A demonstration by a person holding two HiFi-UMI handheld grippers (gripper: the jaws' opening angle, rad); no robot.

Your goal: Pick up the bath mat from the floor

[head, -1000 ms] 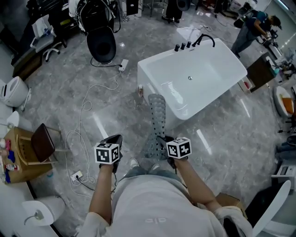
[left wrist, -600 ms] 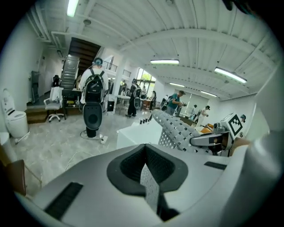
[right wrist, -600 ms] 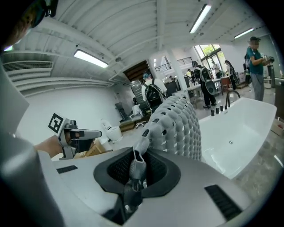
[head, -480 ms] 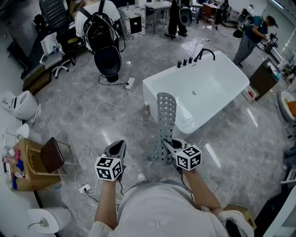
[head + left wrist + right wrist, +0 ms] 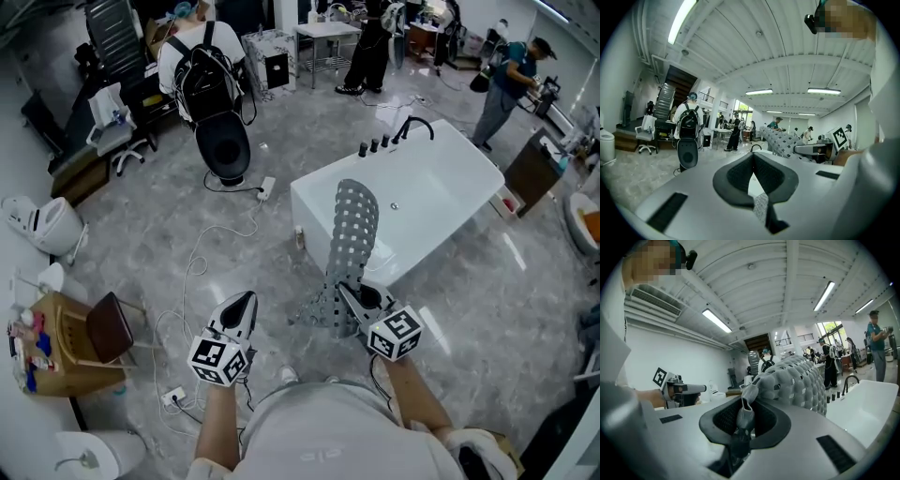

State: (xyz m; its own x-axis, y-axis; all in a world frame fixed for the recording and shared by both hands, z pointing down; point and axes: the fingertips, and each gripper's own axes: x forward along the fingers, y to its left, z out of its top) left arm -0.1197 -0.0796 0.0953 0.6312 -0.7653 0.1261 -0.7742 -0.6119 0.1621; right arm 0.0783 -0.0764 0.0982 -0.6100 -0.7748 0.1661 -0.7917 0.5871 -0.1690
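Seemingly near-closed, right gripper (image 5: 347, 296) pinches bath mat (image 5: 354, 225).

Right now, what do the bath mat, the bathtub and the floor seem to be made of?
The bath mat: grey, soft rubber or silicone probably; bumpy, perforated, matte, curling over above the right gripper that pinches it.
The bathtub: glossy white, acrylic or enamel; can't tell which.
The floor: polished grey marble-look tile or stone, with bright light reflections.

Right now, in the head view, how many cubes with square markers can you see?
2. One cube is on the left claw, lower left; the other cube is on the right claw, which grips the bath mat. None seems hidden.
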